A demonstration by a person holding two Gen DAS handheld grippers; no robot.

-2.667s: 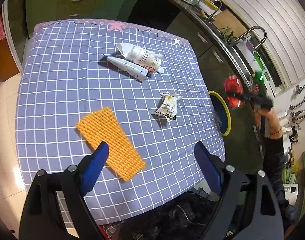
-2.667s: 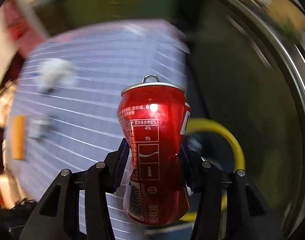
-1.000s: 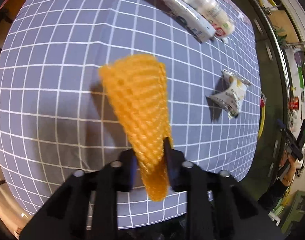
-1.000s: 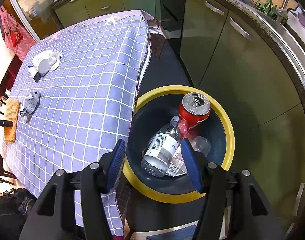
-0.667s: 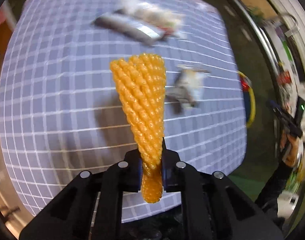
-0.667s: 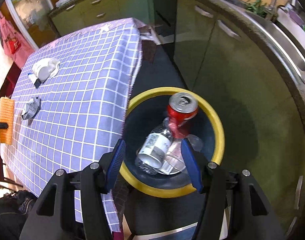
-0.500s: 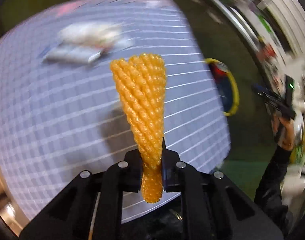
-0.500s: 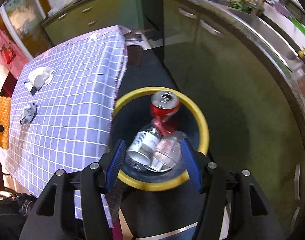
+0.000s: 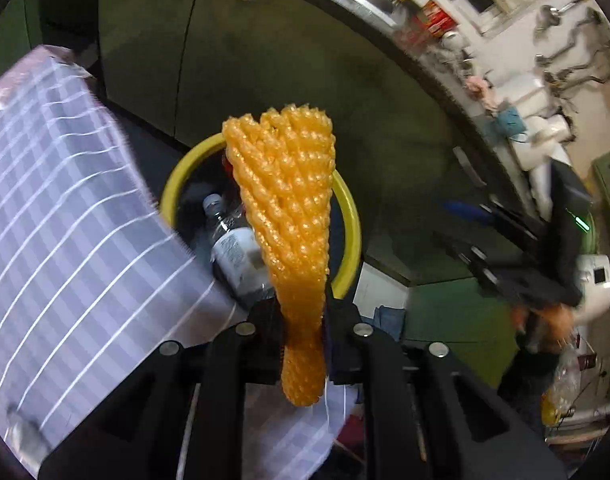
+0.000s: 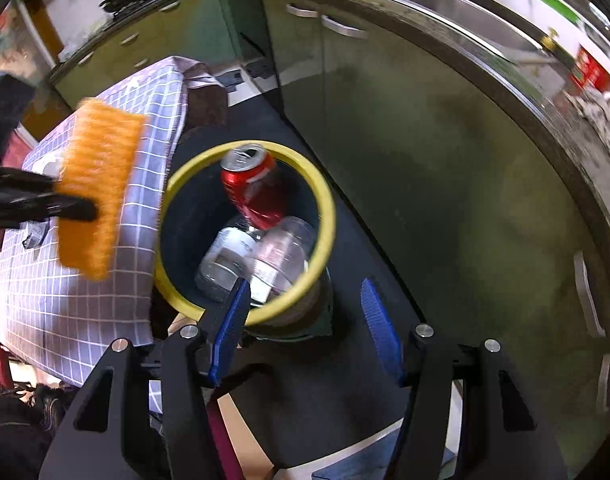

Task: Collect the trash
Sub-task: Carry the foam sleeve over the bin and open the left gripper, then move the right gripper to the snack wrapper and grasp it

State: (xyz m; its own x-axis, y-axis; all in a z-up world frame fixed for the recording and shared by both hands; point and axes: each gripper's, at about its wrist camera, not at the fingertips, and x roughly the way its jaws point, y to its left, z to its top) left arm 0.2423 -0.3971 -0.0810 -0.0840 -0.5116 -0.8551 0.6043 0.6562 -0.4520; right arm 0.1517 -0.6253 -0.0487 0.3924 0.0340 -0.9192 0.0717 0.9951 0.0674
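The left tongs (image 9: pixel 304 320) pinch the orange foam net (image 9: pixel 289 216) upright by its lower end, beside the bench's (image 9: pixel 65 240) edge, the yellow-rimmed bin (image 10: pixel 325 216) just ahead. The right tongs (image 10: pixel 305 320) hang spread and empty above that bin's near rim.

- Orange foam net (image 9: pixel 285 208), flattened mesh sleeve, pinched near its lower end, fanning upward above the bin
- Yellow-rimmed bin (image 10: pixel 325 216) beside the table holds a dented red can (image 10: pixel 253 190) and clear plastic bottles (image 10: pixel 229 260)
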